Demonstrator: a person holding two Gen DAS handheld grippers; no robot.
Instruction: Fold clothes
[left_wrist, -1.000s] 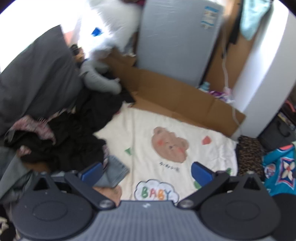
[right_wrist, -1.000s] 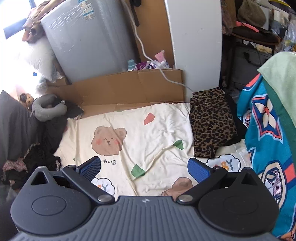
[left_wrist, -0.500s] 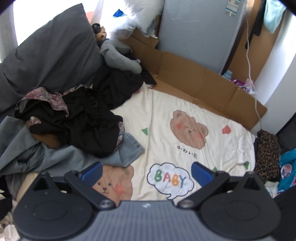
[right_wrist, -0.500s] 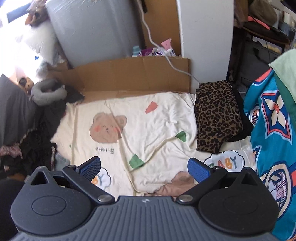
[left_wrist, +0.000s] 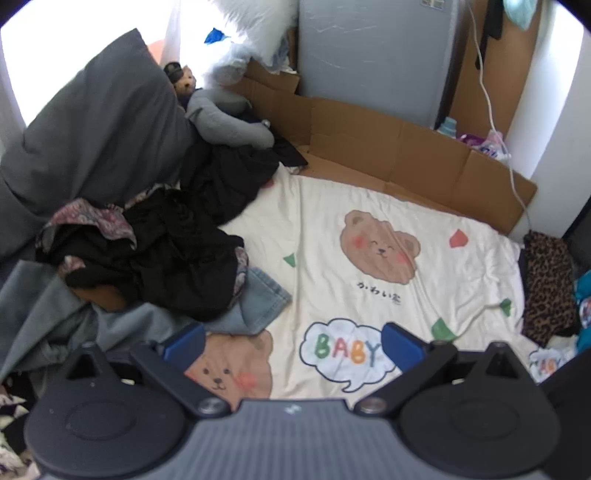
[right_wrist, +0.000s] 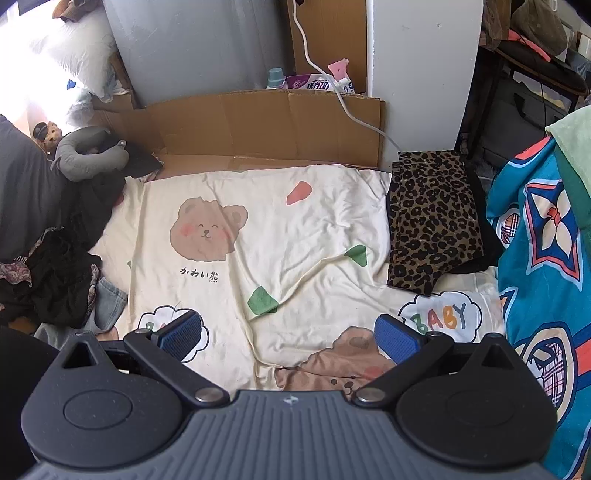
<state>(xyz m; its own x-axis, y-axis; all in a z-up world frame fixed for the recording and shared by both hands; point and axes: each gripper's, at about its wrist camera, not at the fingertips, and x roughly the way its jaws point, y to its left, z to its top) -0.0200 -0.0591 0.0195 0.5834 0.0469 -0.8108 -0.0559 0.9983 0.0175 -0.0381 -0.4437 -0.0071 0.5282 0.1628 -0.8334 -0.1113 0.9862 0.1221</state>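
Note:
A heap of unfolded clothes (left_wrist: 155, 258) lies at the left of a cream bear-print sheet (left_wrist: 369, 266): black garments, a paisley piece and blue jeans (left_wrist: 258, 302) poking out underneath. The same pile (right_wrist: 55, 280) shows at the left edge of the right wrist view. A folded leopard-print garment (right_wrist: 432, 221) rests on the sheet's right side, seen also as the leopard garment (left_wrist: 546, 284) from the left wrist. My left gripper (left_wrist: 293, 343) hovers open above the sheet beside the jeans, holding nothing. My right gripper (right_wrist: 288, 332) hangs open over the wrinkled sheet (right_wrist: 280, 240), empty.
A grey pillow (left_wrist: 92, 136) and a grey neck pillow (left_wrist: 229, 118) sit at the far left. Flat cardboard (right_wrist: 266, 125) lines the back, before a grey panel (left_wrist: 373, 55) and a white wall (right_wrist: 421, 70) with a trailing cable. A blue patterned blanket (right_wrist: 546, 258) rises at right.
Both grippers have drawn back and lifted, the left one swinging its view left, so more of the clothes pile and sheet show. Neither gripper's opening has changed.

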